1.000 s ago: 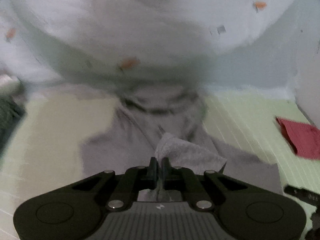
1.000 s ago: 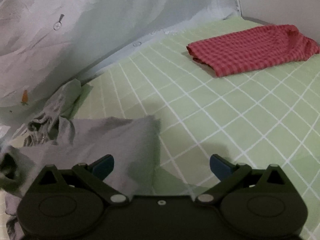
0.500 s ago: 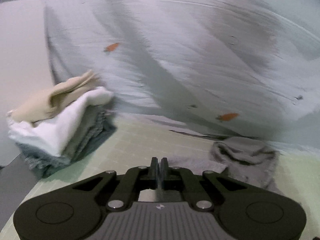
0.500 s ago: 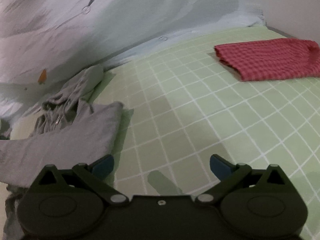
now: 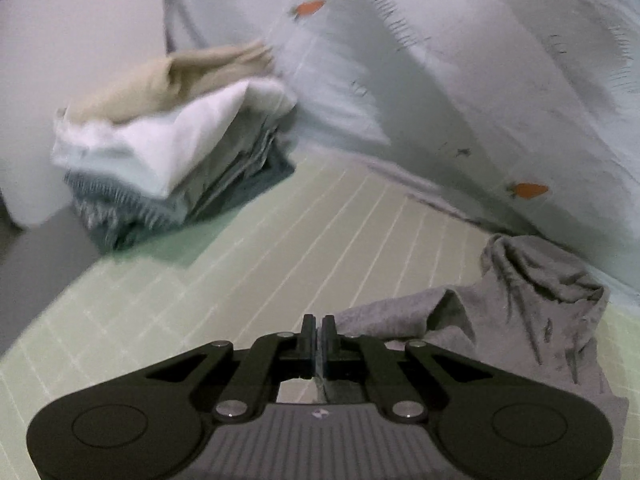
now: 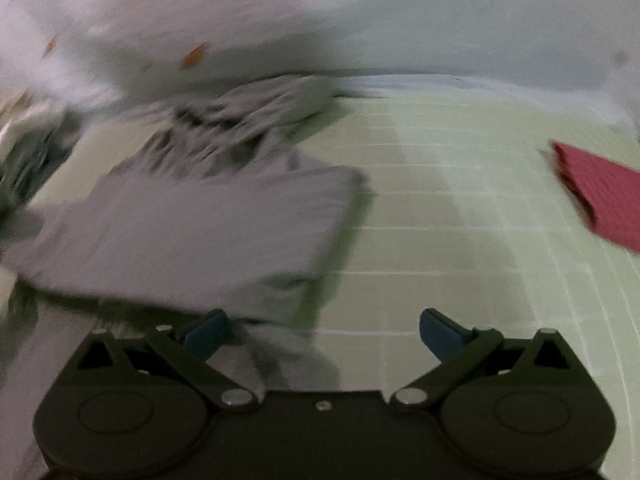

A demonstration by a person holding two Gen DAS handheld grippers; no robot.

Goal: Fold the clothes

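A grey garment lies crumpled on the green checked bed sheet, reaching from the right up to my left gripper. That gripper is shut, with a thin edge of the grey cloth pinched between its fingers. In the right wrist view the same grey garment spreads flat at the left, blurred by motion. My right gripper hangs open above the garment's near right corner; its left blue pad is over the cloth and its right pad over bare sheet.
A stack of folded clothes, beige and white on top, sits at the back left by the wall. A folded red checked garment lies at the right. A pale quilt with small carrot prints bunches along the far side.
The left gripper has swung left, still shut on the grey cloth, so the folded stack looms larger. The right gripper has turned left toward the grey garment; the red garment slid to the right edge.
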